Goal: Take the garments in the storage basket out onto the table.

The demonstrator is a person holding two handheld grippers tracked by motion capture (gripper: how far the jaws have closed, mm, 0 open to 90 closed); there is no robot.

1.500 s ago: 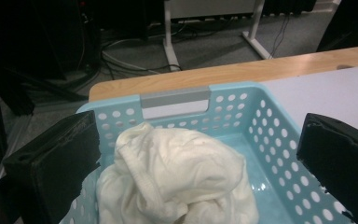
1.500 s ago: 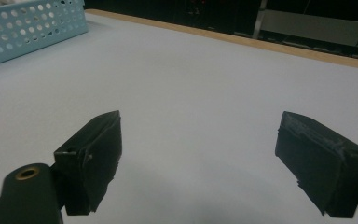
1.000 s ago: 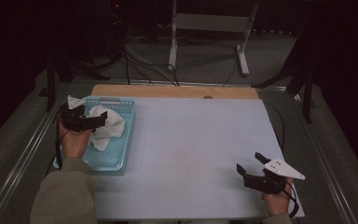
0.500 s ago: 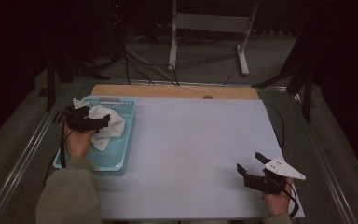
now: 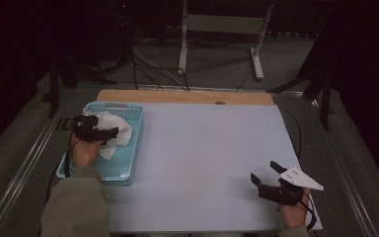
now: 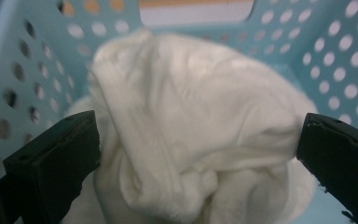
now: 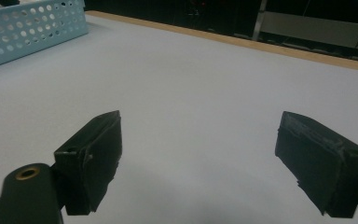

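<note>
We see the left gripper (image 5: 109, 133) in the light blue basket (image 5: 133, 148), with its jaws spread wide on both sides of a crumpled white cloth (image 6: 191, 135). We cannot tell if the jaws touch the cloth. The cloth lies bunched up in the far half of the basket, and the basket sits at the left edge of the table (image 5: 202, 148). The right gripper (image 5: 266, 174) is near the front right corner of the table, well apart from the basket. Its jaws are spread wide too, with nothing between them but bare white tabletop.
</note>
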